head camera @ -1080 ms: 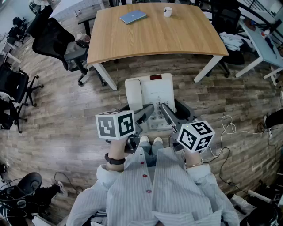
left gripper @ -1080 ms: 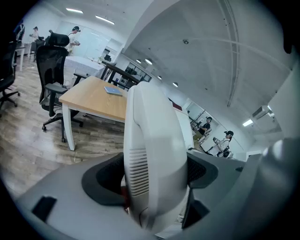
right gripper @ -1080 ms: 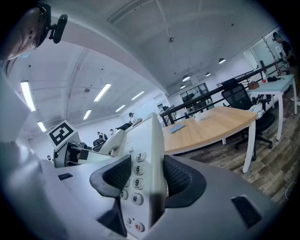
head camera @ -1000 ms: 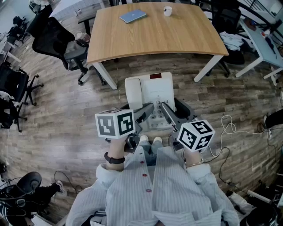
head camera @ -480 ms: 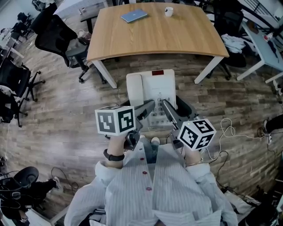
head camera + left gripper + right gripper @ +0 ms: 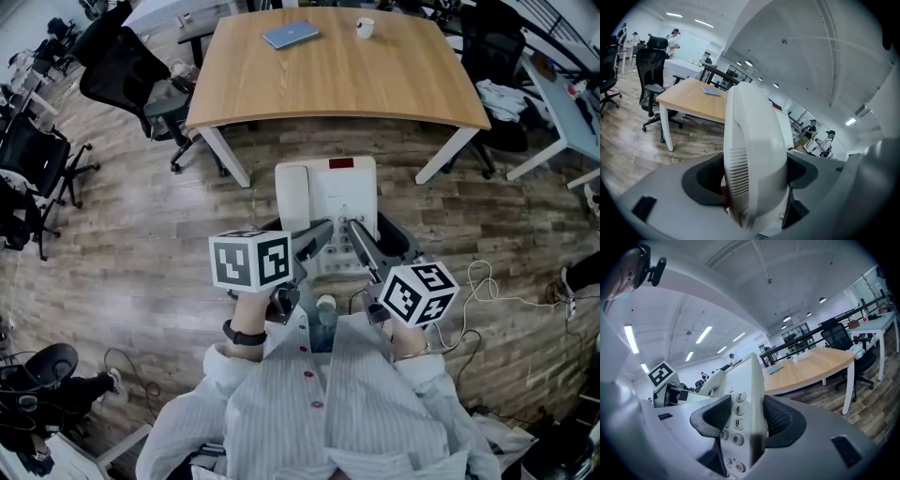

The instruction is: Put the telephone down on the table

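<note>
A person holds the white telephone over the wood floor, short of the table, with the left gripper clamped on its handset and the right gripper on the keypad edge, where a seemingly unsecured handset could slip off if tilted.

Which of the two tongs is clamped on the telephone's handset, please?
The left tongs: its jaws squeeze the white handset, whereas the right tongs pinches the telephone's keypad edge.
</note>
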`<state>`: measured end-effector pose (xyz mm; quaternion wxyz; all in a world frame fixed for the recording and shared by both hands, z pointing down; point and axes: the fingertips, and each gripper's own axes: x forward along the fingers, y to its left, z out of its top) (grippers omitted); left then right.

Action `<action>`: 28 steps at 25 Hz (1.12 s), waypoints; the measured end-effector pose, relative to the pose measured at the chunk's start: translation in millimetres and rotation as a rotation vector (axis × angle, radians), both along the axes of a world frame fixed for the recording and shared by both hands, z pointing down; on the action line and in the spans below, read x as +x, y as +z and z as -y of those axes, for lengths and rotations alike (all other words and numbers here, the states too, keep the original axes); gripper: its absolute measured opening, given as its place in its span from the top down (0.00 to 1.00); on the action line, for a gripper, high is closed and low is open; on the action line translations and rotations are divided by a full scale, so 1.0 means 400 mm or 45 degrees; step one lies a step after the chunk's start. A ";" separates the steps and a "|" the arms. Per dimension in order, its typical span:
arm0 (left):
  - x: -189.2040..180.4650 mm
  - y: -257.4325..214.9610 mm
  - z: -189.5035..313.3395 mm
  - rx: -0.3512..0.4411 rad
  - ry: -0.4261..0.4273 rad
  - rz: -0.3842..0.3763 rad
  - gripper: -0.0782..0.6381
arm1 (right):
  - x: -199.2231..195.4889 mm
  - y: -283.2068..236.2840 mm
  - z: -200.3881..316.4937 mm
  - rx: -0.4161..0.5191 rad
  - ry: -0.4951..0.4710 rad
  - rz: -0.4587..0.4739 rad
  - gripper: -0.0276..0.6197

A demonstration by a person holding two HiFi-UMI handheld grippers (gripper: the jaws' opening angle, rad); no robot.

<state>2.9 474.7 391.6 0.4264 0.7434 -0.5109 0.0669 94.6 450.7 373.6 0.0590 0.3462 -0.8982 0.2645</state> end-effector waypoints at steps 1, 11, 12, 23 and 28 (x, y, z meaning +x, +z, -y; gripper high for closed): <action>-0.003 0.004 0.009 -0.002 -0.002 -0.002 0.36 | -0.004 0.004 0.010 -0.003 -0.003 -0.001 0.59; -0.103 0.018 0.200 -0.016 0.000 0.010 0.36 | -0.103 0.020 0.201 -0.029 -0.007 0.002 0.59; -0.119 0.019 0.227 -0.019 0.002 0.014 0.36 | -0.117 0.021 0.227 -0.033 -0.004 0.002 0.59; -0.294 0.003 0.508 -0.031 0.033 0.007 0.36 | -0.289 0.004 0.501 -0.042 0.031 -0.008 0.59; -0.378 0.004 0.605 -0.029 0.041 -0.002 0.36 | -0.375 0.005 0.598 -0.039 0.036 -0.010 0.59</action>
